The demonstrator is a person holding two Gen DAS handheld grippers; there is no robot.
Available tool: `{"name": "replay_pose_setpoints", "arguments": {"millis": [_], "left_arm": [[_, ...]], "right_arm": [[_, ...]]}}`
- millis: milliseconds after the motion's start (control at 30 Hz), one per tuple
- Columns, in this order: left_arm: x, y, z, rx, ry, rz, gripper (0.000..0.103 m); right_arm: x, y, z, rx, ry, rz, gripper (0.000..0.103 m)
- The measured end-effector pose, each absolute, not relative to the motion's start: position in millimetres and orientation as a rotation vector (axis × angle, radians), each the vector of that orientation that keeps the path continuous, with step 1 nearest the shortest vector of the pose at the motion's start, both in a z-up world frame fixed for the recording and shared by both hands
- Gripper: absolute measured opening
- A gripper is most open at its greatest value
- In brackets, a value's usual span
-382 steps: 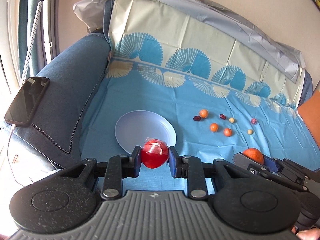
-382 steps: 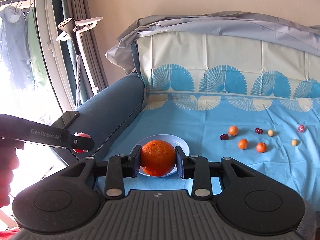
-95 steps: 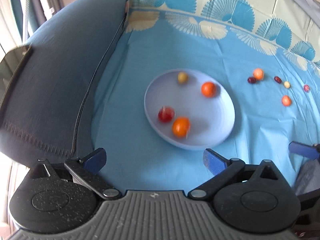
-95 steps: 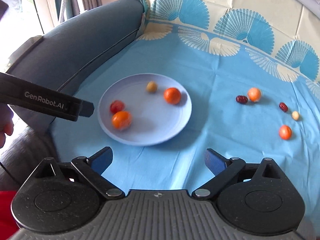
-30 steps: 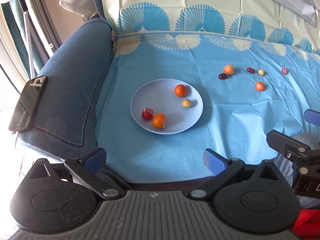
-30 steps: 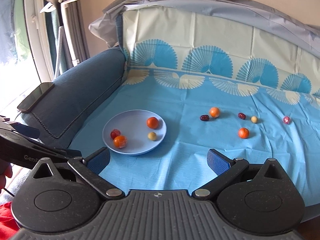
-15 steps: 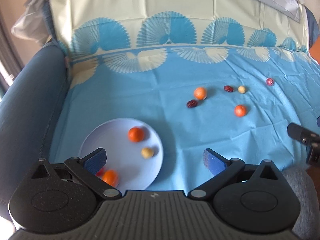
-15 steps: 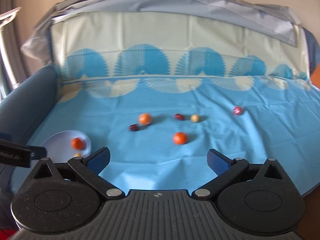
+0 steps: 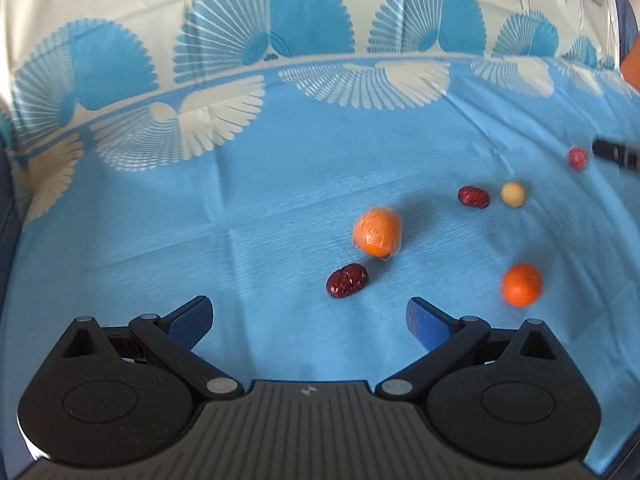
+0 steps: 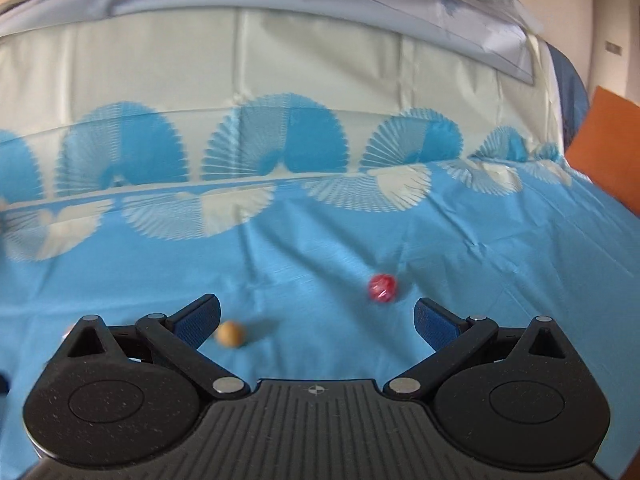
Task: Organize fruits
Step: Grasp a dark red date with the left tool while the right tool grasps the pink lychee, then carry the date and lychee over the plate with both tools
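Setting: sofa seat under a blue cloth (image 9: 200,208) with fan print; loose fruits lie on the seat.
Left view, tongs: left tongs (image 9: 308,318) spread wide, nothing between the pads.
Left view, fruit: dark red date (image 9: 347,280) just ahead of the tongs; wrapped orange fruit (image 9: 377,232) just behind it; bare orange fruit (image 9: 521,284) to the right; second date (image 9: 473,197) and beige ball (image 9: 513,194) side by side farther back; small red fruit (image 9: 578,158) at far right, a dark tip of the other tool just beside it.
Left view, change: plate seen 0.5 s ago is out of frame; fruit looms larger.
Right view, tongs: right tongs (image 10: 316,318) spread wide, empty.
Right view, fruit: beige ball (image 10: 231,333) close to the left pad; red fruit (image 10: 382,288) ahead, nearer the right pad.
Right view, change: plate and orange fruits gone from frame; picture blurred.
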State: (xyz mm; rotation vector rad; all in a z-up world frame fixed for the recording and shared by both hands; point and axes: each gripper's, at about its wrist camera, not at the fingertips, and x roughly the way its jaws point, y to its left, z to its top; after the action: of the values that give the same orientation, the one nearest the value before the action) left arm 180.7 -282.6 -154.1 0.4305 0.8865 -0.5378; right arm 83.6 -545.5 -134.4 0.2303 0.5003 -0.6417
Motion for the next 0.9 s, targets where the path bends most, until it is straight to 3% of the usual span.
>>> {"name": "replay_pose_setpoints", "arguments": {"millis": [333,367,400,467,500,533,900], "left_arm": [[210,-311,-199,0.475,0.919,-0.538,0.103],[209,-310,-198,0.465,0.914,-0.538,0.102],[208,-309,-197,0.455,0.907,-0.549,0.098],[200,-308,-192,0.425,0.901,-0.632,0.052],[195,-309,-190,0.429,0.895,-0.655,0.039],[189,-312,-189,0.458,0.879,-0.656,0.033],[135,-259,-101,0.331,0.839,-0.646,0.033]], "right_arm": [[155,-635,-213,0.312,0.594,-0.772,0.094],[156,-637,-218,0.309,0.597,-0.766,0.086],[153,-635,-218,0.298,0.569,-0.759,0.071],[149,-632,-214,0.291,0.557,-0.742,0.038],[147,-632,-211,0.313,0.555,-0.731,0.032],[144,-631,-209,0.327,0.553,-0.738,0.032],[75,-577,-131,0.326,0.430,-0.657,0.032]]}}
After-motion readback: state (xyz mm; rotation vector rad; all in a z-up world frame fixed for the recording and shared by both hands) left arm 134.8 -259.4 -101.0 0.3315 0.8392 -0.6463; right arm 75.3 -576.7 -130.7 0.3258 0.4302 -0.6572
